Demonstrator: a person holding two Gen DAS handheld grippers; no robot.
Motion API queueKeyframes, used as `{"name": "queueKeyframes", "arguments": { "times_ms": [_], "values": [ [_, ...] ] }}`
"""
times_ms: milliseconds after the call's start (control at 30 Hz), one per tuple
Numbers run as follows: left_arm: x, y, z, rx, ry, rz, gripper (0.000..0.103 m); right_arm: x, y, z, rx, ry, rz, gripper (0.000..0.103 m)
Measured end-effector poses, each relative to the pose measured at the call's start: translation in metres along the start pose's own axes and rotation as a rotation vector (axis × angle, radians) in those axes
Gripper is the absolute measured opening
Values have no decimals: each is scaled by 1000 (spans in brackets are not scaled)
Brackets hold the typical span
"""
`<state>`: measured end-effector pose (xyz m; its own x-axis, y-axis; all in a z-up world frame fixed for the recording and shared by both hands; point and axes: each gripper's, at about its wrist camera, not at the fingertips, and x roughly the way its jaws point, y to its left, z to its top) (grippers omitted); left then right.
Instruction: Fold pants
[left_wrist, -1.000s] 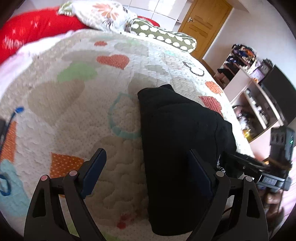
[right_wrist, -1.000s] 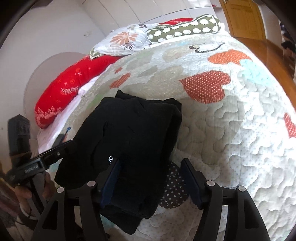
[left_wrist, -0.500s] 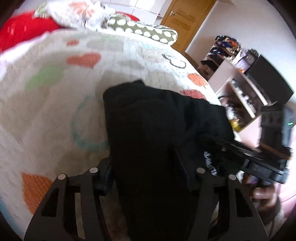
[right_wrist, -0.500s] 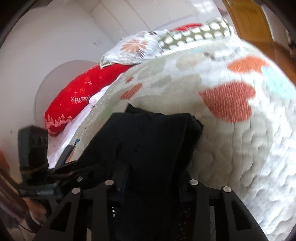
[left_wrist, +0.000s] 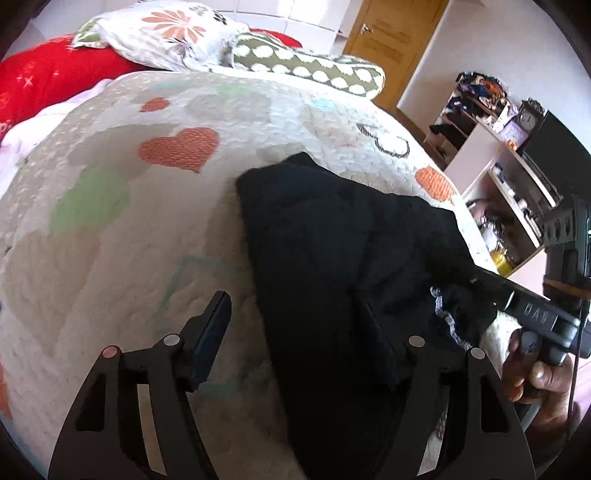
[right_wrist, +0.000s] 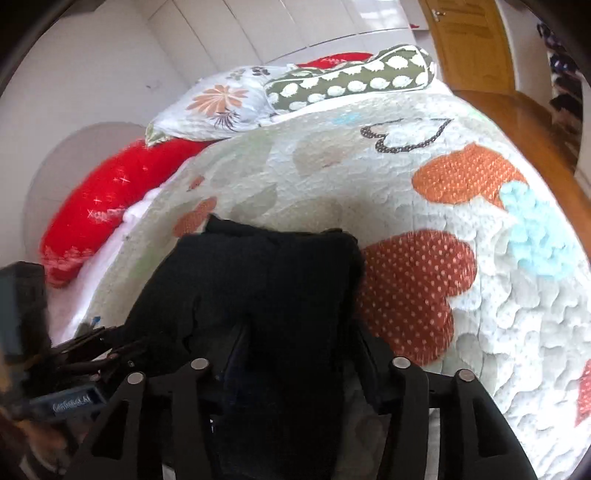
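Black folded pants (left_wrist: 343, 266) lie on the heart-patterned quilt (left_wrist: 110, 221); they also show in the right wrist view (right_wrist: 266, 288). My left gripper (left_wrist: 295, 328) is open, its left finger over the quilt and its right finger on the pants' near part. My right gripper (right_wrist: 295, 354) straddles the near end of the pants, its fingertips sunk in the dark cloth, so I cannot see if it grips. It also shows from the side (left_wrist: 491, 291), its fingers pushed into the pants' right edge.
Pillows (left_wrist: 177, 33) and a red bolster (right_wrist: 110, 199) lie at the bed's head. A wooden door (left_wrist: 391, 40) and shelves with clutter (left_wrist: 495, 155) stand to the right. The quilt's right edge (right_wrist: 535, 184) drops to a wooden floor.
Both grippers moved forward onto the pants' near end, then my left gripper drew back a little and to the left. The pants' near part has bunched and lifted slightly.
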<state>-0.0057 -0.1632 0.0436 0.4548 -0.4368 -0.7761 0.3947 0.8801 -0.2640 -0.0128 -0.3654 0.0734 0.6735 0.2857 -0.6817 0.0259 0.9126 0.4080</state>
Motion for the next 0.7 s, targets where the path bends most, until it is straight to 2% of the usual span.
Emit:
{"name": "queueKeyframes", "arguments": {
  "times_ms": [133, 200, 267, 333, 400, 467, 533, 600, 700],
  "values": [
    [-26, -8, -8, 20, -61, 80, 71, -38, 11, 0, -44, -104, -73, 51],
    [-32, -17, -13, 45, -80, 99, 71, -45, 24, 7, -83, -118, -17, 48],
    [-30, -24, -18, 65, -74, 107, 71, -43, 39, 11, -117, -105, 23, 46],
    [-22, -28, -23, 81, -65, 140, 71, -33, 54, 13, -168, -97, 21, 46],
    [-13, -27, -27, 74, -52, 137, 71, -16, 59, 14, -187, -68, 15, 46],
    [-8, -26, -28, 67, -44, 127, 74, 12, 53, 14, -177, 3, -20, 46],
    [-5, -27, -28, 68, -42, 124, 75, 27, 43, 13, -171, 20, -65, 45],
    [-6, -30, -28, 69, -41, 127, 75, 25, 38, 15, -141, 13, -39, 45],
    [-9, -31, -28, 66, -45, 136, 75, 1, 41, 14, -126, -1, -34, 45]
  ]
}}
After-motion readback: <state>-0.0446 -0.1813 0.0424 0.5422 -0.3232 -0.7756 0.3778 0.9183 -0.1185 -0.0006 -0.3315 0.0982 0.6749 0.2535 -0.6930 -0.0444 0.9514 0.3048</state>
